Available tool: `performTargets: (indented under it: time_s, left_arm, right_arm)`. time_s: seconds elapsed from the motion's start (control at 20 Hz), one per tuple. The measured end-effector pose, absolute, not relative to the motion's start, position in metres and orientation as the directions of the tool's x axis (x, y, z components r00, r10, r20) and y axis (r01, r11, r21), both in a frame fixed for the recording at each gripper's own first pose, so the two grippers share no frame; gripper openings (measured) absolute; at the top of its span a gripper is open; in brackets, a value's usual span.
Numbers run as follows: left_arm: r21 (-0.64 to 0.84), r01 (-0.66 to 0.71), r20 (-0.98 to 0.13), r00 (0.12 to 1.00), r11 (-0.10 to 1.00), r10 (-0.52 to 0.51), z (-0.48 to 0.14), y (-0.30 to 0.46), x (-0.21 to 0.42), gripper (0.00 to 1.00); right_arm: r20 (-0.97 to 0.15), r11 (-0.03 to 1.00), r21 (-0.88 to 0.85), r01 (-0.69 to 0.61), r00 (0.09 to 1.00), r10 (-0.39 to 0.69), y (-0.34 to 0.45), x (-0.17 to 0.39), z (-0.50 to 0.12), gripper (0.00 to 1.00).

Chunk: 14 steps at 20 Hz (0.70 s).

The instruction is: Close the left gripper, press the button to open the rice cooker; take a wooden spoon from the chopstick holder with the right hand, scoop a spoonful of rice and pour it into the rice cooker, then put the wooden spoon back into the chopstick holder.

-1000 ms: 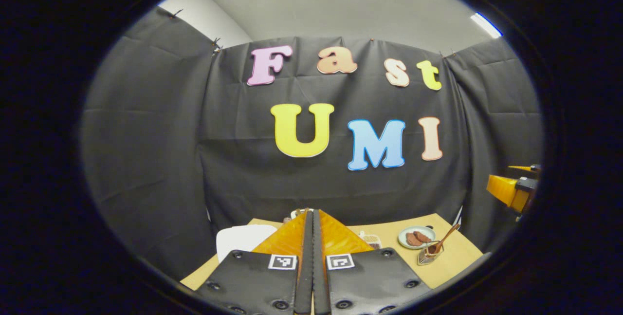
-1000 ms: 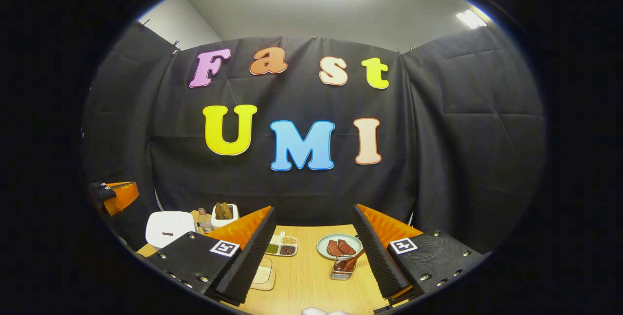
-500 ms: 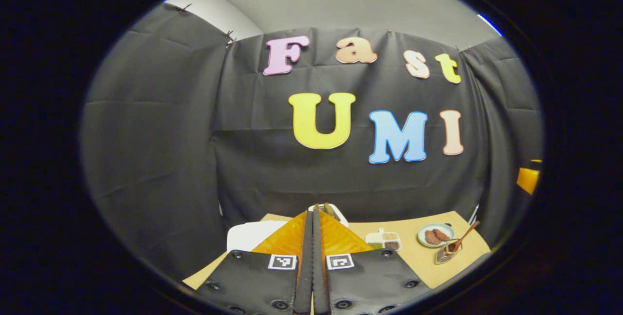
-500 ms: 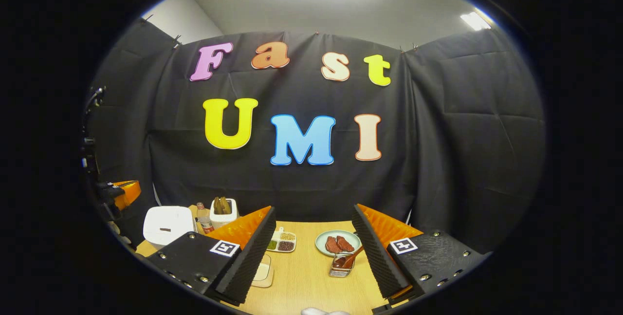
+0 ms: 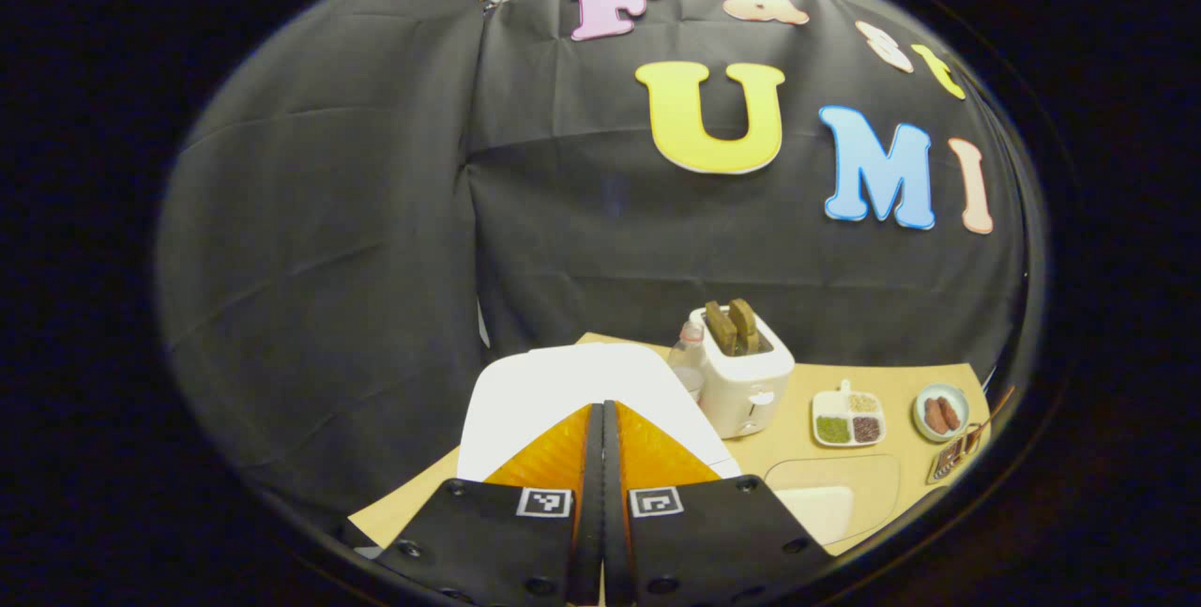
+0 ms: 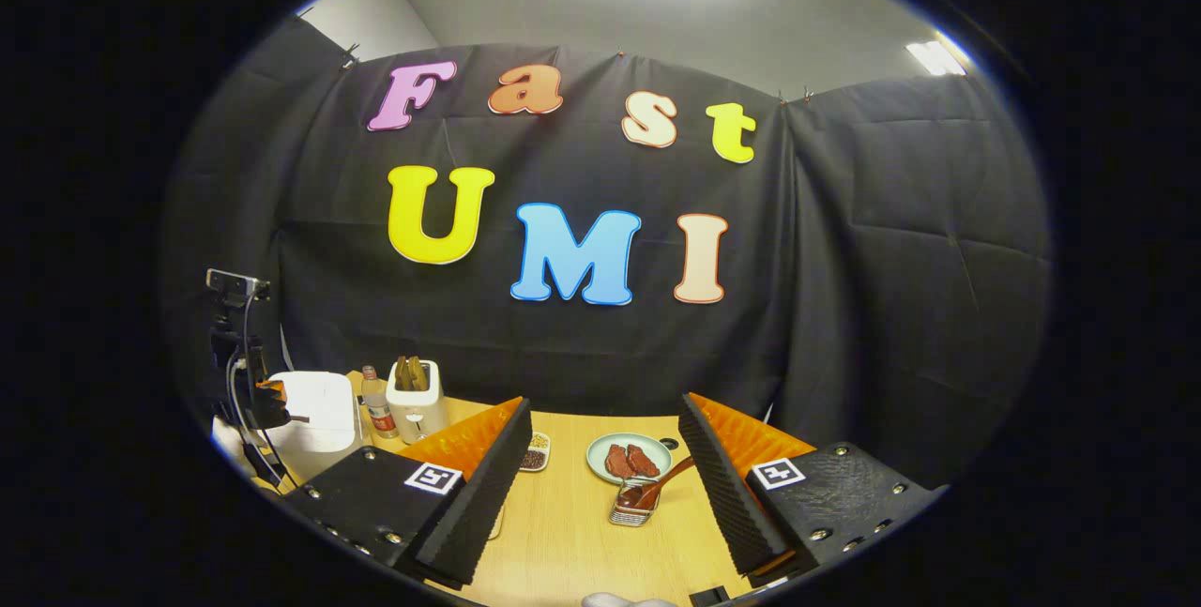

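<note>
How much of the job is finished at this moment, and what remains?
Done: the left tongs are shut. In hand: they point at the white rice cooker, whose lid looks closed. Left: the right tongs are open and empty, and the wooden spoon sits in the chopstick holder; scooping, pouring and returning remain.

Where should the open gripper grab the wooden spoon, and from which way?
Grab the wooden spoon by its bare handle, which leans up and to the right out of the chopstick holder. Its bowl end sits down inside, so that end is harder to reach. The open right gripper could probably come from above and close across the handle.
</note>
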<state>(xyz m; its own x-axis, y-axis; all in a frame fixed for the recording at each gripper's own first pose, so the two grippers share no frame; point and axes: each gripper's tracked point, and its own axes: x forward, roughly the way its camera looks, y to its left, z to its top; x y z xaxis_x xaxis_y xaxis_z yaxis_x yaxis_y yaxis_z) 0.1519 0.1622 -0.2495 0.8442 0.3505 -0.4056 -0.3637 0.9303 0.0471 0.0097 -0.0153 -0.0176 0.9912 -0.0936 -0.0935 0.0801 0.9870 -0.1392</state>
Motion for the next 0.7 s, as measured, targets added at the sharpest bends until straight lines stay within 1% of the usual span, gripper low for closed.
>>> performTargets:
  time_s: [0.2,0.35,0.4,0.5,0.7]
  left_arm:
    - [0.107,-0.402,-0.469,0.786,0.91,0.402,-0.296,0.18,0.158,0.09]
    - [0.108,-0.4,-0.507,0.765,0.91,0.397,-0.314,0.179,0.15,0.08]
    - [0.089,-0.396,-0.524,0.762,0.914,0.381,-0.321,0.176,0.149,0.09]
    - [0.098,-0.389,-0.52,0.765,0.916,0.38,-0.32,0.176,0.148,0.09]
    - [0.101,-0.375,-0.544,0.755,0.922,0.367,-0.321,0.176,0.151,0.09]
  right_arm:
    - [-0.108,0.983,-0.167,0.074,0.99,-0.092,-0.012,0.012,-0.022,0.96]
    - [-0.132,0.984,-0.17,0.057,0.988,-0.08,-0.007,0.013,-0.031,0.96]
    - [-0.132,0.984,-0.172,0.054,0.988,-0.077,-0.005,0.013,-0.03,0.96]
    - [-0.129,0.983,-0.175,0.051,0.989,-0.074,-0.005,0.013,-0.029,0.96]
    - [-0.13,0.985,-0.169,0.037,0.99,-0.06,-0.002,0.016,-0.027,0.96]
